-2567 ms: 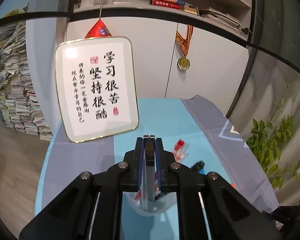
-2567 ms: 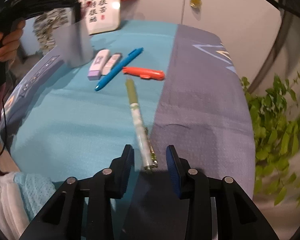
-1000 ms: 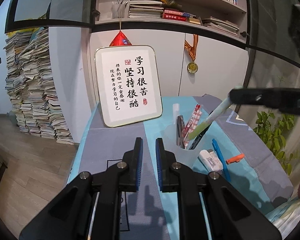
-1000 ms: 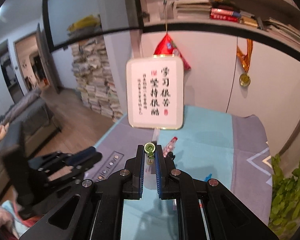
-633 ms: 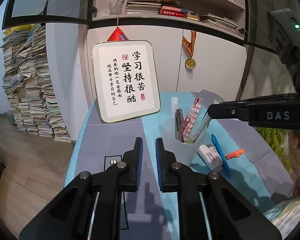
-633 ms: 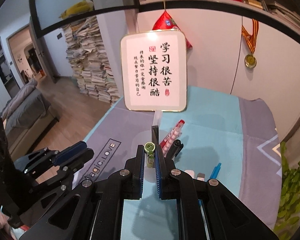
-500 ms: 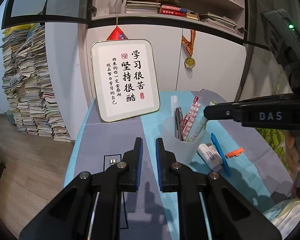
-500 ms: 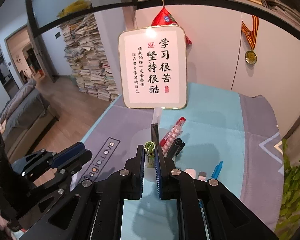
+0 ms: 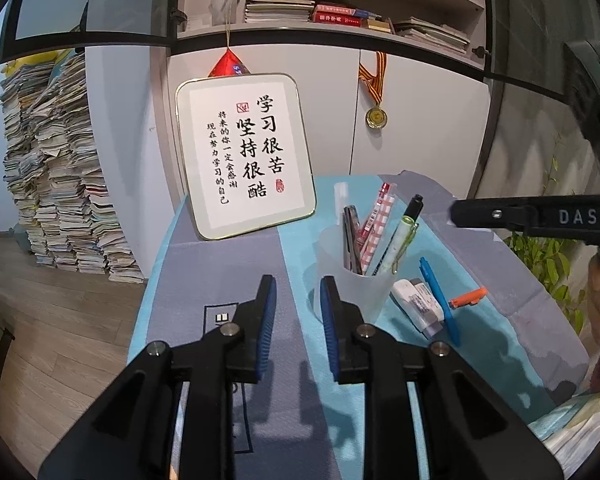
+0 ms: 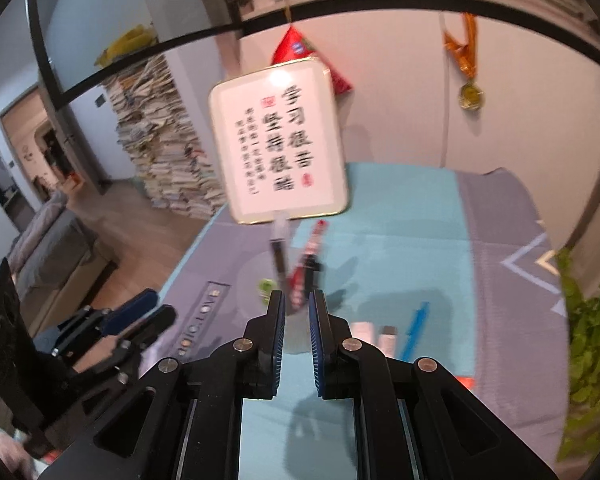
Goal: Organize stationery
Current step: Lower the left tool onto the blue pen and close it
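Both tongs [image 9: 298, 300] [image 10: 297, 312] parted, beside cup [image 9: 354, 280]

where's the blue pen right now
In the left wrist view the blue pen lies on the tablecloth, right of the cup, between the white eraser and orange marker.

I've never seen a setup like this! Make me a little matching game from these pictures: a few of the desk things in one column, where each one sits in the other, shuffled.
Things:
1. green pen
2. blue pen
3. white eraser
4. framed sign

Places:
A. lying on the cloth, touching the cup's right side
B. leaning against the cupboard at the back of the table
C. standing in the cup
D. lying flat between the eraser and an orange pen

Pairs: 1-C, 2-D, 3-A, 4-B
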Available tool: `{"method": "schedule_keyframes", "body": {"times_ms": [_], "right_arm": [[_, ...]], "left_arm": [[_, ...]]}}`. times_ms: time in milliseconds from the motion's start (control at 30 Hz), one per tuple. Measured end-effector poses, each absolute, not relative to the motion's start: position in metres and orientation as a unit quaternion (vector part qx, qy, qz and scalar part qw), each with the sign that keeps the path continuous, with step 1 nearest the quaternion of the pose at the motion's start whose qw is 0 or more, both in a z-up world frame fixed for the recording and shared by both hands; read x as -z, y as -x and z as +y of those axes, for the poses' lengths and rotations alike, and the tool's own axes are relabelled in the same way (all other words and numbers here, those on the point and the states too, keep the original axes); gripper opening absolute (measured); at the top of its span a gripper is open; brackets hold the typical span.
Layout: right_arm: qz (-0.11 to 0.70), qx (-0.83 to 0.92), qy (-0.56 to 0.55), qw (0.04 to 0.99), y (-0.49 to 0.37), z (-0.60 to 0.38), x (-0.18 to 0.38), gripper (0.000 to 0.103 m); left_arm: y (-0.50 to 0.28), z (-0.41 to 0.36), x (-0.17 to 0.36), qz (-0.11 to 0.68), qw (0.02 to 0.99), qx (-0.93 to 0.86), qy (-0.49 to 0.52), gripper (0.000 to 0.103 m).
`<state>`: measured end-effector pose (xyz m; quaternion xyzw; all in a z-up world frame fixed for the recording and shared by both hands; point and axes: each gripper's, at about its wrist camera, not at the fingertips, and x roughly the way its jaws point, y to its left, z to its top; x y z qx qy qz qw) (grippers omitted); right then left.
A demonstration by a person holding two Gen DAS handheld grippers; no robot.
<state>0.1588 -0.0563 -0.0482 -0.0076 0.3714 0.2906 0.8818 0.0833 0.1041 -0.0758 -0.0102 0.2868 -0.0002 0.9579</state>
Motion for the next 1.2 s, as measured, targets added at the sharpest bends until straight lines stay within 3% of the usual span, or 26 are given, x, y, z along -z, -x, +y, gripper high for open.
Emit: {"method": "schedule_keyframes", "body": {"times_ms": [367,733,833,1200], "right_arm": [[0.464,-0.187,-0.013,0.865,-0.187,-0.109,0.115,0.011],[0.509,-0.157,-0.041,0.845,-0.209,-0.131,0.144,0.011],[0.520,-0.146,-0.063,0.839,-0.208,-0.149,0.153,0.011],[0.527,-0.167,-0.062,0.831,-0.173,-0.185,0.172,0.011]], "left_arm": [[-0.093,0.073,0.087,0.317,0.948,0.035,-0.011,0.020],[-0.106,0.037,0.093,0.343,0.936,0.079,-0.026,0.021],[-0.115,0.014,0.094,0.347,0.931,0.107,-0.036,0.032],[-0.206,-0.065,0.123,0.412,0.903,0.114,-0.044,0.032]]}}
